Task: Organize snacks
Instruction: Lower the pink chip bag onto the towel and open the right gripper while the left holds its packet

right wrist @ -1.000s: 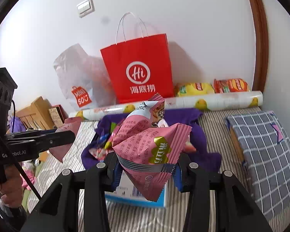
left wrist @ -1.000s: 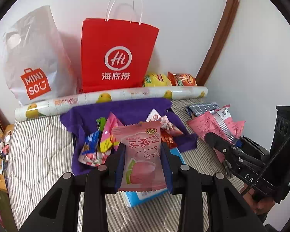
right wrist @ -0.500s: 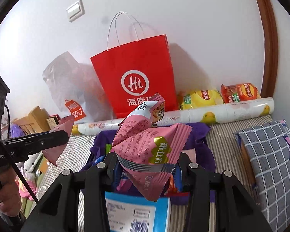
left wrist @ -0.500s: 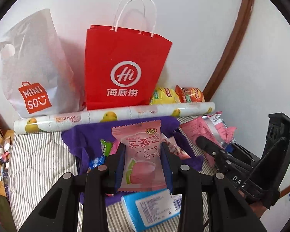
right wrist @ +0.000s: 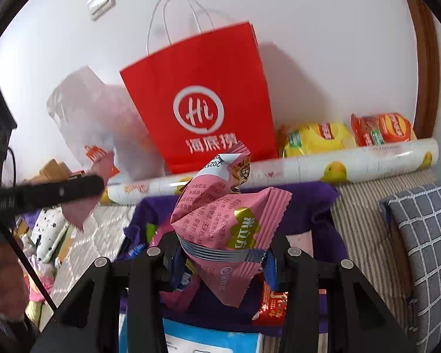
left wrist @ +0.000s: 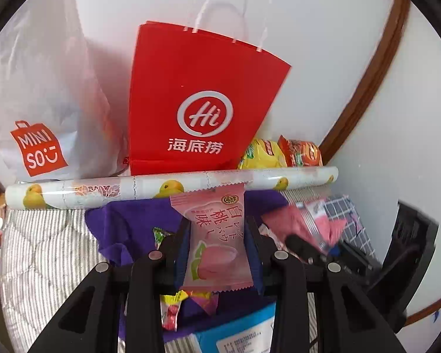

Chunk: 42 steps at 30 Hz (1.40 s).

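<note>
Left hand-held gripper (left wrist: 217, 250) pinches the light, crinkly peach packet (left wrist: 216, 235) mid-body, right hand-held gripper (right wrist: 223, 253) clamps the puffed pink packet (right wrist: 229, 226); red bag (left wrist: 197, 103) at twelve o'clock.

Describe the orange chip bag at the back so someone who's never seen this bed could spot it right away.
Find the tall red paper bag standing against the white wall. To its right, behind the long fruit-printed roll, two puffy bags lie side by side. The orange chip bag is the far-right one, nearest the brown trim, beside the yellow bag.
</note>
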Each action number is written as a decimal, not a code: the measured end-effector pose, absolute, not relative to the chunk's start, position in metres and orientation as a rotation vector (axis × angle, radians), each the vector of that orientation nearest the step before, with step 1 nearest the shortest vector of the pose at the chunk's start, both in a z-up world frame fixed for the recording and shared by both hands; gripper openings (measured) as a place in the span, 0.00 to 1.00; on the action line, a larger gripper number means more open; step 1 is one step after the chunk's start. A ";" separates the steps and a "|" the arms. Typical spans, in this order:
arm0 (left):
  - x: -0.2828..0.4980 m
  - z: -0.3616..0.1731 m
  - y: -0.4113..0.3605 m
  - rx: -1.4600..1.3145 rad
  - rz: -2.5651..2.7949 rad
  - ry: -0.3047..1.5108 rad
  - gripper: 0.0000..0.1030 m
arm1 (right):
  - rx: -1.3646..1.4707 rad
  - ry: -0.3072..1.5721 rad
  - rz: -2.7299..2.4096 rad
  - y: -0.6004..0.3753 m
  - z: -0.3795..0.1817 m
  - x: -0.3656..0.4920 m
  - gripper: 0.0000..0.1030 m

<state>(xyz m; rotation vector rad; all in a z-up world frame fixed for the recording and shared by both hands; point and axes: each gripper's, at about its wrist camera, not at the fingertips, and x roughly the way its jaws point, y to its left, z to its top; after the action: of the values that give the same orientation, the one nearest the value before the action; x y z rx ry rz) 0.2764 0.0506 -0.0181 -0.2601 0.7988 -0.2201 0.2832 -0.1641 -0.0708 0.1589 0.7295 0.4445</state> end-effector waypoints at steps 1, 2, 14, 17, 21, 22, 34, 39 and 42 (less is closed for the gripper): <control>0.279 -0.021 0.053 -0.263 -0.217 0.801 0.32 | 0.158 0.731 0.444 -0.164 -0.073 0.283 0.41; 0.283 -0.025 0.054 -0.256 -0.210 0.820 0.32 | 0.158 0.733 0.443 -0.165 -0.075 0.284 0.41; 0.300 -0.047 0.083 -0.325 -0.147 0.879 0.32 | 0.234 0.778 0.427 -0.186 -0.096 0.294 0.41; 0.301 -0.049 0.083 -0.323 -0.145 0.885 0.32 | 0.239 0.798 0.429 -0.186 -0.100 0.296 0.42; 0.301 -0.049 0.080 -0.318 -0.150 0.888 0.32 | 0.213 0.815 0.471 -0.178 -0.102 0.294 0.42; 0.302 -0.050 0.080 -0.318 -0.152 0.890 0.32 | 0.200 0.819 0.484 -0.173 -0.103 0.293 0.42; 0.310 -0.066 0.073 -0.350 -0.194 0.951 0.32 | 0.113 0.922 0.499 -0.154 -0.130 0.301 0.43; 0.316 -0.077 0.060 -0.343 -0.213 0.992 0.32 | 0.094 0.924 0.500 -0.152 -0.131 0.301 0.44; 0.318 -0.084 0.052 -0.330 -0.216 1.015 0.32 | 0.077 0.913 0.498 -0.151 -0.129 0.299 0.49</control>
<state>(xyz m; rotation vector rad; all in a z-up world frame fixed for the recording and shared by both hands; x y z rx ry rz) 0.3183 0.0521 -0.0843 -0.3301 1.0146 -0.2161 0.2994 -0.1515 -0.1288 0.0768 0.9131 0.4978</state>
